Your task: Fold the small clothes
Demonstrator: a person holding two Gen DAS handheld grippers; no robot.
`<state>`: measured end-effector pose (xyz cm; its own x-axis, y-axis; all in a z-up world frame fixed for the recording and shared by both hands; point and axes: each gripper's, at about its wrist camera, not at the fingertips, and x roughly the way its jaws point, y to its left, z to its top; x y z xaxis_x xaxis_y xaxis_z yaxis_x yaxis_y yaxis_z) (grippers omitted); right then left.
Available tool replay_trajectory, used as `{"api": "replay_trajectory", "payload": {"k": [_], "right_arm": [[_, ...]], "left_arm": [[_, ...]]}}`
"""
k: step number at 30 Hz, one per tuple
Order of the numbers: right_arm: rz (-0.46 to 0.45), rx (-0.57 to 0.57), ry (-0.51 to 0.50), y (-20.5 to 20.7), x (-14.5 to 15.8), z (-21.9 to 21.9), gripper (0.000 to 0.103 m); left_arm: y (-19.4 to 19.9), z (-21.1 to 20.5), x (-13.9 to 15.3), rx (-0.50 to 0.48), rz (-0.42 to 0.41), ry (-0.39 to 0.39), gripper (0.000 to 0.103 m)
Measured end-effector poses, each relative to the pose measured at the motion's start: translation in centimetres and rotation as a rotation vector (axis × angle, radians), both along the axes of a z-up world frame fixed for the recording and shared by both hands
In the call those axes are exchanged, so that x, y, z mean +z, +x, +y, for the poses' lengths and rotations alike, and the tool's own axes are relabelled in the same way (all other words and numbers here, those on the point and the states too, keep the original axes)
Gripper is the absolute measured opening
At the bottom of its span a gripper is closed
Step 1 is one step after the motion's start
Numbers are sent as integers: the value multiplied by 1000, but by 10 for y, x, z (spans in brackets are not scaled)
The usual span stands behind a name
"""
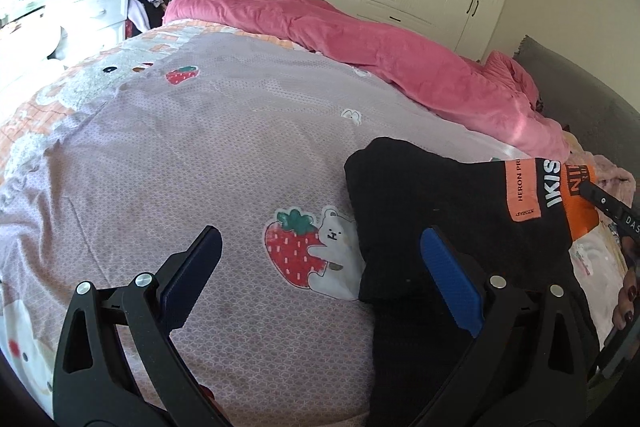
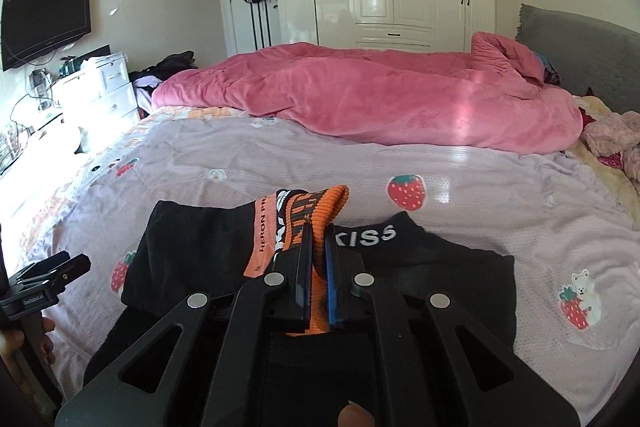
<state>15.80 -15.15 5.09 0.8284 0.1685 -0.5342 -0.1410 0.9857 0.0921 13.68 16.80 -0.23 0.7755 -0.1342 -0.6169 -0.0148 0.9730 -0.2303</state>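
Lavender bedsheet carries black socks; the orange cuff is pinched by the right gripper, the left gripper spread empty. Slippage is risked by that thin bite.

Bedsheet ahead clear; pink duvet blocks far side.
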Motion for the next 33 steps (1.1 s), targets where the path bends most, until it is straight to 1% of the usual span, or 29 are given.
{"api": "replay_trajectory", "payload": {"k": [4, 10, 11, 13, 16, 20, 24, 28, 31, 32, 33], "right_arm": [[6, -39, 2, -2, -6, -22, 5], [17, -60, 11, -8, -16, -41, 5], [18, -63, 14, -9, -18, -43, 5], [23, -69, 18, -10, -21, -49, 5], [33, -83, 16, -10, -27, -55, 5], [42, -99, 12, -9, -34, -61, 5], [61, -120, 9, -8, -41, -67, 5], [64, -141, -4, -9, -45, -73, 5], [71, -147, -2, -9, -51, -76, 5], [75, -155, -11, -9, -53, -77, 6], [73, -188, -45, -9, -55, -77, 7]], "left_arm": [[2, -13, -3, -37, 6, 12, 93], [7, -40, -4, -103, 14, 37, 92], [9, -43, -4, -108, 17, 39, 91], [14, -54, -4, -139, 23, 32, 79], [23, -76, -4, -185, 37, 40, 67], [39, -109, -9, -247, 48, 78, 66], [56, -132, -25, -298, 83, 108, 65], [63, -131, -41, -301, 149, 114, 65], [63, -130, -44, -300, 162, 117, 65], [62, -130, -45, -300, 162, 118, 65], [63, -130, -45, -298, 162, 121, 65]]}}
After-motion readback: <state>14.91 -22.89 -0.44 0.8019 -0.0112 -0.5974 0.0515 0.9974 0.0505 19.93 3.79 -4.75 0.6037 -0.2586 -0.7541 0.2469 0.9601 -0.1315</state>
